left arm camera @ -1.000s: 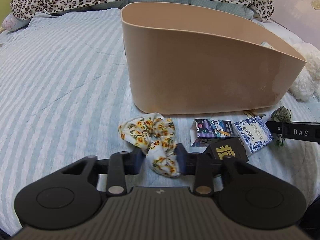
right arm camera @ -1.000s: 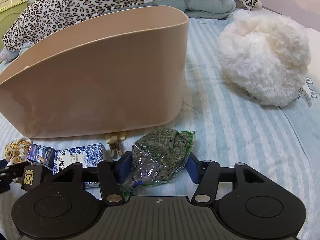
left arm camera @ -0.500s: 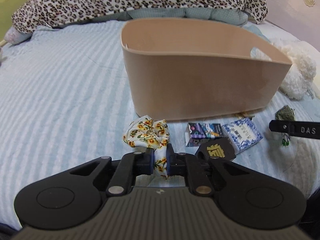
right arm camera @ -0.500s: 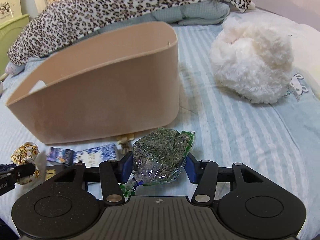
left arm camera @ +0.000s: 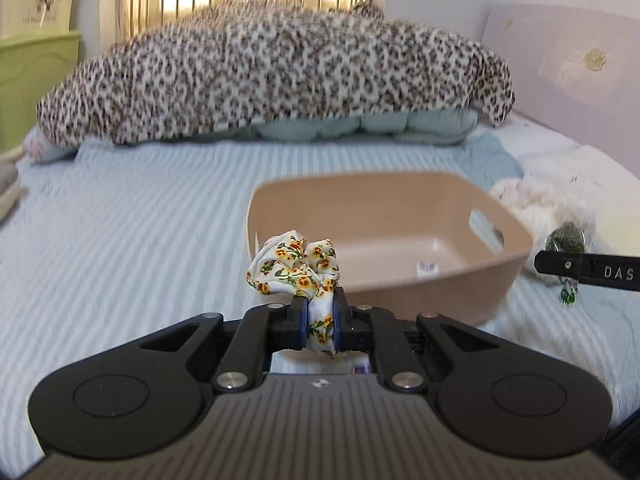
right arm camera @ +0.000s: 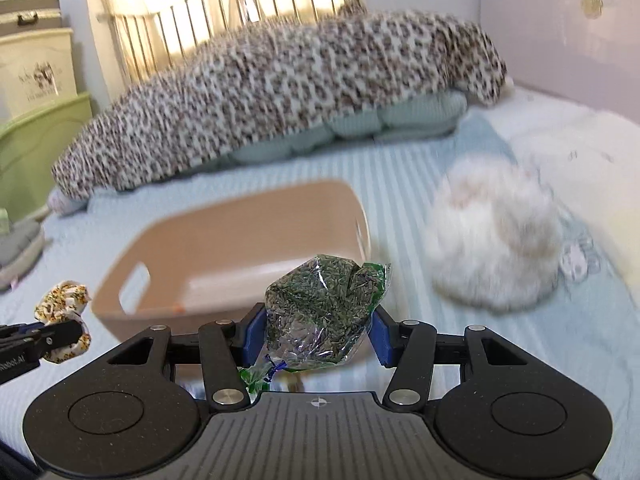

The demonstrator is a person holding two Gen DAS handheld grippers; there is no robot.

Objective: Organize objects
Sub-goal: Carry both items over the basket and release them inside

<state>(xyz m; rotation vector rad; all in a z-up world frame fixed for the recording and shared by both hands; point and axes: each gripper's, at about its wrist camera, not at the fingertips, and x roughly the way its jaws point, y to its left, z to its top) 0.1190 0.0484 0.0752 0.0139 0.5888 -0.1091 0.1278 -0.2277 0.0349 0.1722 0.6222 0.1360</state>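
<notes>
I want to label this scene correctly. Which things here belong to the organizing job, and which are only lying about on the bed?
Part of the job:
- floral scrunchie, held in the left tool
- bag of dried herbs, held in the right tool
- beige bin

Just lying about:
- leopard blanket
- white fluffy toy
- striped bedsheet

Striped bed bearing tan basket
</notes>
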